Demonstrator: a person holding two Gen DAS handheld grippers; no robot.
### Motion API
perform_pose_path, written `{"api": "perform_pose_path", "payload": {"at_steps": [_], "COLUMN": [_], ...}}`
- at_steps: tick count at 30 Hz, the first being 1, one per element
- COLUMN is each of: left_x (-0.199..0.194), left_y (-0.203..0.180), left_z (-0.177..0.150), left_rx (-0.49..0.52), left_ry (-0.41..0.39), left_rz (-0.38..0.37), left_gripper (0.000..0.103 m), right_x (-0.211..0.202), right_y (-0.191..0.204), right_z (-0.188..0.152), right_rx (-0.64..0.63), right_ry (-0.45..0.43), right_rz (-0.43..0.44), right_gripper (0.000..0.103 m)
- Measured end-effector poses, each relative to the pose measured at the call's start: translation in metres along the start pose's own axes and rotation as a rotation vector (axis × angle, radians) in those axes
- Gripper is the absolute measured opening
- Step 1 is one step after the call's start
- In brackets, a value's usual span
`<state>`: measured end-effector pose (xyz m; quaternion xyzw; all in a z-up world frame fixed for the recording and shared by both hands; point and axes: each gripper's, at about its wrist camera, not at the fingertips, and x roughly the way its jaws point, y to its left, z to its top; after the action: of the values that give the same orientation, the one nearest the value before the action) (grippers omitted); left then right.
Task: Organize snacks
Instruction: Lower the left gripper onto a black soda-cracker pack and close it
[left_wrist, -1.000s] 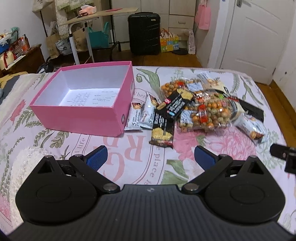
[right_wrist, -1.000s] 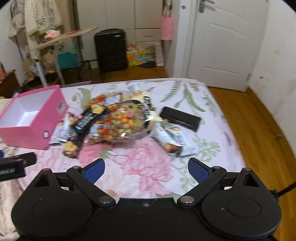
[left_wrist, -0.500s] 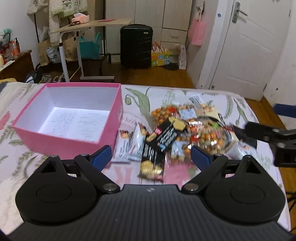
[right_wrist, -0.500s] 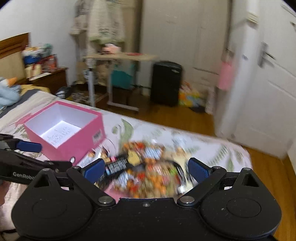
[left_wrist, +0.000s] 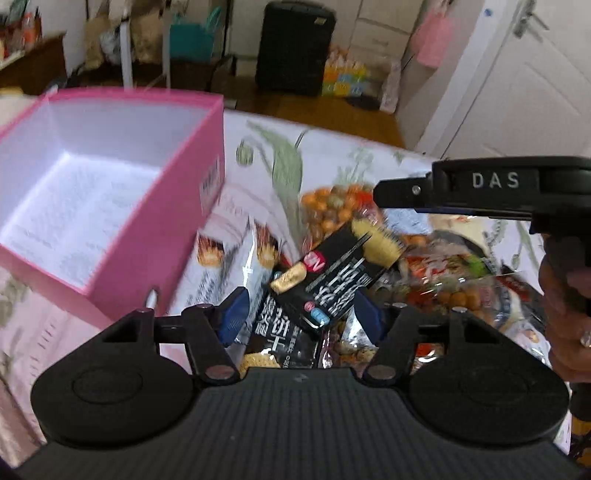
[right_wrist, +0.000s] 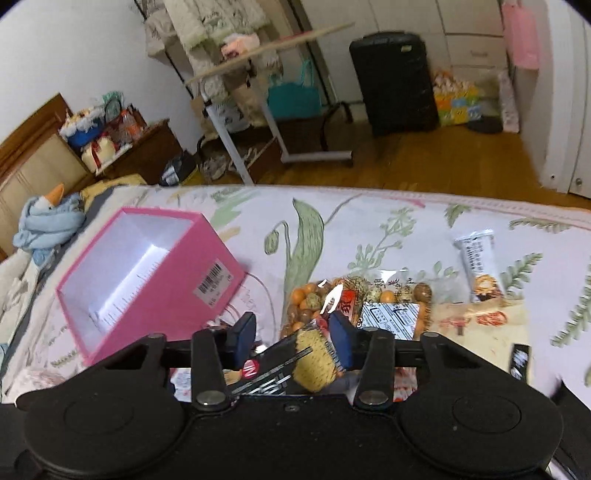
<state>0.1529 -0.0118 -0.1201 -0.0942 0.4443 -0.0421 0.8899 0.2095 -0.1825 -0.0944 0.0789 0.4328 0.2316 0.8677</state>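
Snack packets lie heaped on the flowered bedspread to the right of an empty pink box (left_wrist: 155, 280) (right_wrist: 218, 273). My left gripper (left_wrist: 300, 321) hangs low over the heap, its jaws closing, with the lower of two black cracker packets (left_wrist: 284, 332) between the pads, which stand clear of it. My right gripper (right_wrist: 292, 336) is closing too, around the yellow-printed end of the upper black packet (right_wrist: 314, 360) (left_wrist: 332, 273); a gap shows at its left pad. In the left wrist view the right gripper's finger (left_wrist: 480, 184) reaches in from the right, held by a hand (left_wrist: 565, 314).
A clear bag of coloured coated nuts (right_wrist: 306, 299) (left_wrist: 328, 206) lies just beyond both grippers. Silver packets (left_wrist: 236, 258) lie by the box wall. A white packet (right_wrist: 476, 258) lies far right. Beyond the bed edge are wooden floor, a black suitcase (right_wrist: 395, 81) and a folding table (right_wrist: 269, 48).
Both grippers have come forward and down onto the snack pile, the right one swinging left toward the box. Both pairs of jaws have narrowed from wide open.
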Motion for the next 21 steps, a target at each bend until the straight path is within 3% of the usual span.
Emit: {"api": "perform_pose_path", "payload": {"at_steps": [4, 7, 9, 13, 21], "left_x": [0.023, 0.024, 0.027, 0.030, 0.024], "left_y": [0.000, 0.006, 0.008, 0.013, 0.014], "left_z": [-0.005, -0.008, -0.006, -0.005, -0.001], "left_rx": [0.008, -0.029, -0.027, -0.059, -0.069], "left_ry": [0.046, 0.020, 0.012, 0.003, 0.024], "left_rz": [0.056, 0.015, -0.033, -0.064, -0.070], "left_gripper": [0.056, 0.049, 0.033, 0.033, 0.033], "right_x": [0.021, 0.024, 0.022, 0.020, 0.006], "right_y": [-0.005, -0.020, -0.028, -0.028, -0.028], "right_z": [-0.004, -0.017, -0.023, -0.027, -0.031], "right_rx": [-0.032, 0.016, 0.075, 0.056, 0.078], "right_ry": [0.041, 0.030, 0.014, 0.011, 0.077], "right_rz": [-0.049, -0.045, 0.016, -0.015, -0.020], "right_gripper": [0.048, 0.047, 0.046, 0.031, 0.030]}}
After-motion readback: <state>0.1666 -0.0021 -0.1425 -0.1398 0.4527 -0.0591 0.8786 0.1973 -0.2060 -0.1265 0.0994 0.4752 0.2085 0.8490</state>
